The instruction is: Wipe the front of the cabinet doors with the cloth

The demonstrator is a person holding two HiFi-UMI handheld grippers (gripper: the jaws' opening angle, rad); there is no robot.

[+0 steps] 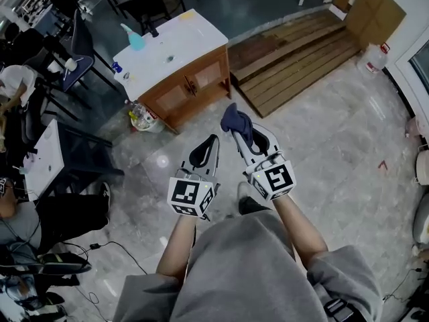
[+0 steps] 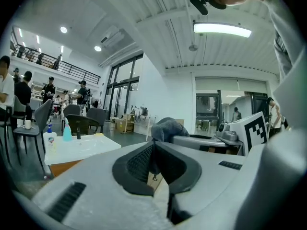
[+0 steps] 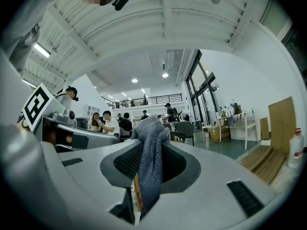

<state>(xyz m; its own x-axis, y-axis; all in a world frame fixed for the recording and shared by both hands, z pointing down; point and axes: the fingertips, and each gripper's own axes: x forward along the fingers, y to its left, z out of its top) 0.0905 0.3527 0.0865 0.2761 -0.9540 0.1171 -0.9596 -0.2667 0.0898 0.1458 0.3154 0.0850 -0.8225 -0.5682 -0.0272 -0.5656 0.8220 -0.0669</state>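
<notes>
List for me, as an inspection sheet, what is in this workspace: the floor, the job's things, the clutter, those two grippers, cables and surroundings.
Surface: pale tiled floor; the cabinet stands on it, white top, wooden doors shut.
Job's things: dark blue cloth, held in the air, clear of the cabinet.
Clutter: spray bottle on the cabinet top; a bin at its foot.
Grippers: right gripper shut on the cloth; left gripper shut, empty.
Cables: some on the floor at left.
Surroundings: wooden decking beside the cabinet, a jug, seated people at tables.
</notes>
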